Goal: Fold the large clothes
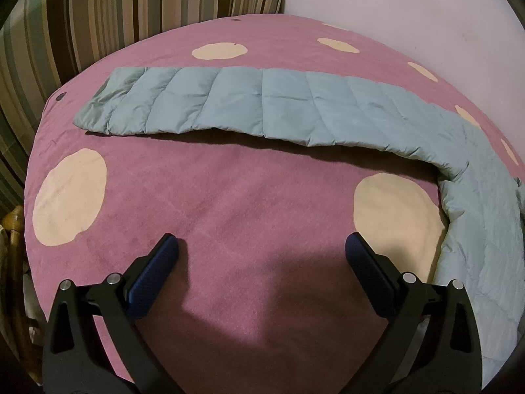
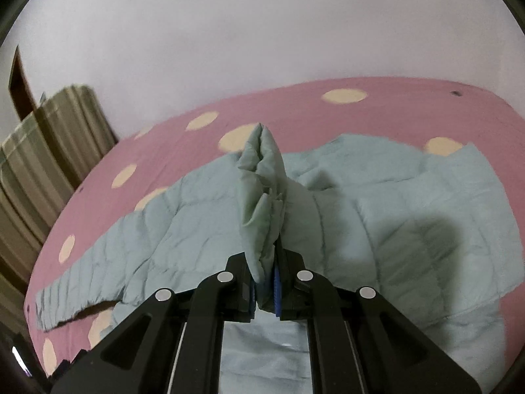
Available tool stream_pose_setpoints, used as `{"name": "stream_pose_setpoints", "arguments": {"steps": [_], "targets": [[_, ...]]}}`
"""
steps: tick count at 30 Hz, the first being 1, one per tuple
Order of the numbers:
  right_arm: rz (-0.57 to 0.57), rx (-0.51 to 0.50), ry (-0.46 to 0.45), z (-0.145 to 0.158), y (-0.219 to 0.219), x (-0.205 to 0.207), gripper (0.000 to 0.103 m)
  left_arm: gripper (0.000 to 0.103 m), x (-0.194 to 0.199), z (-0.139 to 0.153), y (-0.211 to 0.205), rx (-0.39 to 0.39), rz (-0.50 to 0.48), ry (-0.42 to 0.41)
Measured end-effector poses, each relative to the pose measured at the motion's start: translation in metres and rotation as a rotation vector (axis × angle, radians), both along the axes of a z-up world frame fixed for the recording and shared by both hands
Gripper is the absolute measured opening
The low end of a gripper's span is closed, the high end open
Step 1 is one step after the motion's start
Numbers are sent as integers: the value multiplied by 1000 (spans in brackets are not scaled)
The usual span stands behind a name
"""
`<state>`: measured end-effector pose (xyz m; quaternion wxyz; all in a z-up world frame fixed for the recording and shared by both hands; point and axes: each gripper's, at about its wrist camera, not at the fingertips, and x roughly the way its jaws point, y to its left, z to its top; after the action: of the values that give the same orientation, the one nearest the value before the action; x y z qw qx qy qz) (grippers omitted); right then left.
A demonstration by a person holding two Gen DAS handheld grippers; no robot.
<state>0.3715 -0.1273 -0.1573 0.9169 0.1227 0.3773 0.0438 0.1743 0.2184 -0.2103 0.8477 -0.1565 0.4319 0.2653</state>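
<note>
A pale blue quilted jacket (image 2: 410, 203) lies spread on a pink bedspread (image 1: 229, 203) with cream dots. Its long sleeve (image 1: 249, 108) stretches flat across the bed in the left wrist view, and the body runs down the right edge. My left gripper (image 1: 262, 246) hovers over bare bedspread in front of the sleeve, open and holding nothing. My right gripper (image 2: 265, 279) is shut on a bunched fold of the jacket (image 2: 262, 197), which stands up between its fingers above the rest of the garment.
A striped cushion or headboard (image 1: 98, 10) stands behind the bed at the left. A plain pale wall (image 2: 262, 32) runs along the far side. The bed's rounded edge (image 1: 32, 164) drops off at the left, with a wooden frame below.
</note>
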Motion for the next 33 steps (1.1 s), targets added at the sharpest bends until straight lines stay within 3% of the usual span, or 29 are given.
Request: {"name": "stream_pose_setpoints", "arguments": {"steps": [14, 26, 31, 33], "targets": [[144, -85, 171, -42, 67, 4, 7, 101, 0, -2, 0, -1, 0, 2], [161, -151, 182, -45, 85, 1, 11, 101, 1, -4, -1, 3, -1, 10], [186, -132, 171, -39, 89, -6, 32, 101, 1, -5, -1, 10, -2, 19], [201, -124, 165, -35, 91, -11, 36, 101, 1, -5, -1, 10, -2, 19]]}}
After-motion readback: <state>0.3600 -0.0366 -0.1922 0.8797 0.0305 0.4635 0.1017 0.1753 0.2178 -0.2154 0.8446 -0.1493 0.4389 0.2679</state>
